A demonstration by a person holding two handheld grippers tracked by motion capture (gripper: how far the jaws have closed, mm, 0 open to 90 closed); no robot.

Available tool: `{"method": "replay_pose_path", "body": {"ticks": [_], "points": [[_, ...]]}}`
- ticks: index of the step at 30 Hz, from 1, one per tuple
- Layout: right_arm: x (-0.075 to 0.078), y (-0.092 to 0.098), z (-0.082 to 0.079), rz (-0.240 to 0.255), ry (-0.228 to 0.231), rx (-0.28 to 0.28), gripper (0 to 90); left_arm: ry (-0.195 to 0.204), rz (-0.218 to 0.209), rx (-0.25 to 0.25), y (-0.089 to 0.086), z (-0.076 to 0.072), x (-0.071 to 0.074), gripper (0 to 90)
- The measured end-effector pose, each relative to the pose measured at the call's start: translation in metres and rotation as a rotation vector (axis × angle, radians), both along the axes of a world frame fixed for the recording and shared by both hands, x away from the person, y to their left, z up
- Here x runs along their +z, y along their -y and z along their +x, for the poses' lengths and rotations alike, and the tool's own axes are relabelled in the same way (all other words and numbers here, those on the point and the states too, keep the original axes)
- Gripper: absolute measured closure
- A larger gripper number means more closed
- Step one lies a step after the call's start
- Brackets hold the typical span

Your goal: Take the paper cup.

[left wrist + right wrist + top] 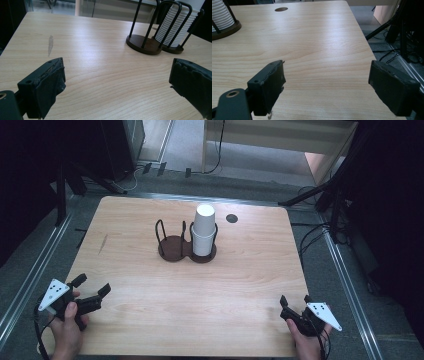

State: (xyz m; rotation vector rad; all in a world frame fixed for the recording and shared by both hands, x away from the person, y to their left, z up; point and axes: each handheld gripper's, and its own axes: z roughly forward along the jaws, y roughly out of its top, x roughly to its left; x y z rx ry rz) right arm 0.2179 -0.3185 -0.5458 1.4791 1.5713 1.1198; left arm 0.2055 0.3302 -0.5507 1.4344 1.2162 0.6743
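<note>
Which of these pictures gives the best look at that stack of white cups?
The high view: the cup stack shows whole there, standing in the right ring of the dark wire holder. The left gripper view shows its ribbed rims close behind the wires but cuts off the top; the right gripper view catches only a sliver at its edge.

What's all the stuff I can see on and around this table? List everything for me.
cup stack: one, white, upright in the holder's right ring
cup holder: one, dark brown base with black wire loops, table centre; left ring empty
table: one, light wood
hole: one, dark, in the tabletop right of the cups
left claw: one, black, near left corner, jaws open, holding nothing
right claw: one, black, near right corner, jaws open, holding nothing
</note>
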Motion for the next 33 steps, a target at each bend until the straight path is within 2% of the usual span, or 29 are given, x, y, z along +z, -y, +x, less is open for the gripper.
{"method": "replay_pose_path", "body": {"ticks": [11,16,20,33], "points": [[0.000,-0.001,0.000,-0.022,0.007,-0.006,13.6,0.002,-0.006,0.004,0.000,0.000,0.000,0.9],[0.002,-0.004,0.000,-0.054,0.007,-0.001,14.0,0.000,-0.014,0.007,-0.001,-0.001,0.000,0.9],[0.006,-0.005,0.002,-0.034,0.001,-0.006,14.2,0.000,-0.021,0.014,-0.001,0.000,-0.001,0.9],[0.022,-0.027,0.009,-0.048,0.033,0.041,14.4,0.003,-0.026,0.011,-0.002,-0.001,-0.001,0.9]]}}
